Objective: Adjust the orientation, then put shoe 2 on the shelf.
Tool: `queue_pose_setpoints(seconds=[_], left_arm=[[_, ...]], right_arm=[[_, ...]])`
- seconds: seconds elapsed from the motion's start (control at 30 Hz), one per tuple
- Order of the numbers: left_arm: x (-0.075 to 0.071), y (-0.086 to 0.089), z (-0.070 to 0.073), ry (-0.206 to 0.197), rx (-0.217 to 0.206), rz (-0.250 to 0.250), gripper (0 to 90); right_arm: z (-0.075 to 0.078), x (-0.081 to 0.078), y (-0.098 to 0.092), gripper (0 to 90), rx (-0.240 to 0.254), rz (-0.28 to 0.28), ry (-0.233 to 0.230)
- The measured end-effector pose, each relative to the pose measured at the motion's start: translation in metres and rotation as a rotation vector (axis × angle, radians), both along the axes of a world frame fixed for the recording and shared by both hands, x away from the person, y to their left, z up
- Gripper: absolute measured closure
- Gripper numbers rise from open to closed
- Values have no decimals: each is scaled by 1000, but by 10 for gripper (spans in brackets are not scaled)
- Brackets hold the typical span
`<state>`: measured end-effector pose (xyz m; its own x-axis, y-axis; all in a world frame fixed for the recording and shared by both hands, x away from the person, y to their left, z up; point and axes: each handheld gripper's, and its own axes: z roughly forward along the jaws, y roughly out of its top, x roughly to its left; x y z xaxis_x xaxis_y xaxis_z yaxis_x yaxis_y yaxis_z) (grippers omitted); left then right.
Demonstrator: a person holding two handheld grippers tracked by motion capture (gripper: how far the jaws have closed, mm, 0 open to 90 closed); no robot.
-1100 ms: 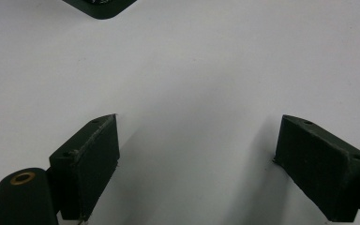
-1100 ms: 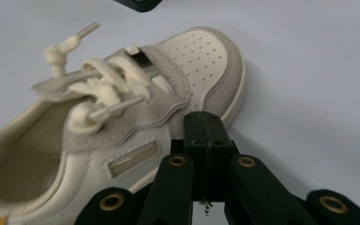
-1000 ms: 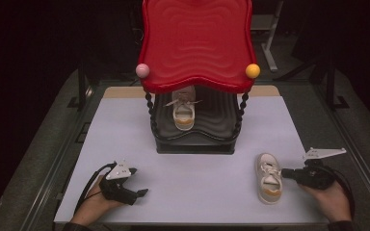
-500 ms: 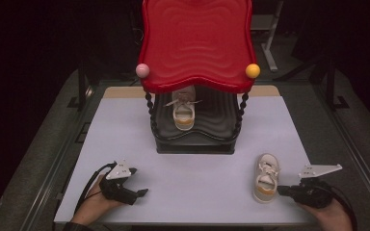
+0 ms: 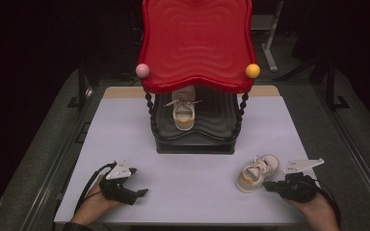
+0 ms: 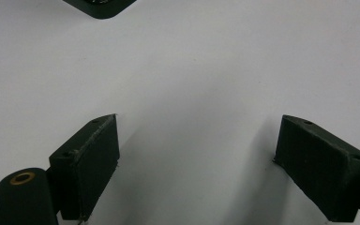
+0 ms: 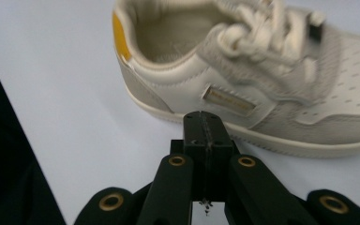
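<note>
- Stand [image 5: 195,139] sits at the table's [image 5: 125,120] far-centre edge; one shoe [image 5: 183,113] on its lower shelf, under the top tray [image 5: 197,43].
- Second shoe [image 5: 257,172] on the table near the front-right corner, well clear of the stand.
- Right gripper [image 5: 271,186] just beside that shoe, toward the front-right corner.
- Left gripper [image 5: 142,192] near the front-left corner.

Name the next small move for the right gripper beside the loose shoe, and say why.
Probably open the right gripper first: its fingers are pressed together, empty, against the side of the shoe on the white table, so they cannot grasp it yet.
</note>
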<state>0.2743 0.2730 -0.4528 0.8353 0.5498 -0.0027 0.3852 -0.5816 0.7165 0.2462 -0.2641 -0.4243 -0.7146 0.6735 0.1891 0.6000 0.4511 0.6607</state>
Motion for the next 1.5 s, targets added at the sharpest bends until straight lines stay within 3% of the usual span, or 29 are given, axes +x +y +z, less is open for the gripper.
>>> queue_pose_setpoints(seconds=[0.13,0.17,0.43,0.73,1.03,1.1,1.2,1.5], left_arm=[[0,0,0,-1,1,-1,130],[0,0,0,-2,1,-1,130],[0,0,0,1,1,-1,130],[0,0,0,1,0,-1,130],[0,0,0,1,1,-2,130],[0,0,0,1,1,-2,130],[1,0,0,1,1,-2,130],[1,0,0,1,1,-2,130]], right_arm=[[13,-6,-6,874,55,-11,-37],[20,-8,-7,859,89,-15,-60],[39,-2,8,733,161,-2,-118],[36,13,37,612,150,48,-100],[22,22,47,602,113,66,-56],[16,22,51,627,104,81,-34],[14,23,55,662,89,85,-34],[13,23,51,803,108,106,-7]])
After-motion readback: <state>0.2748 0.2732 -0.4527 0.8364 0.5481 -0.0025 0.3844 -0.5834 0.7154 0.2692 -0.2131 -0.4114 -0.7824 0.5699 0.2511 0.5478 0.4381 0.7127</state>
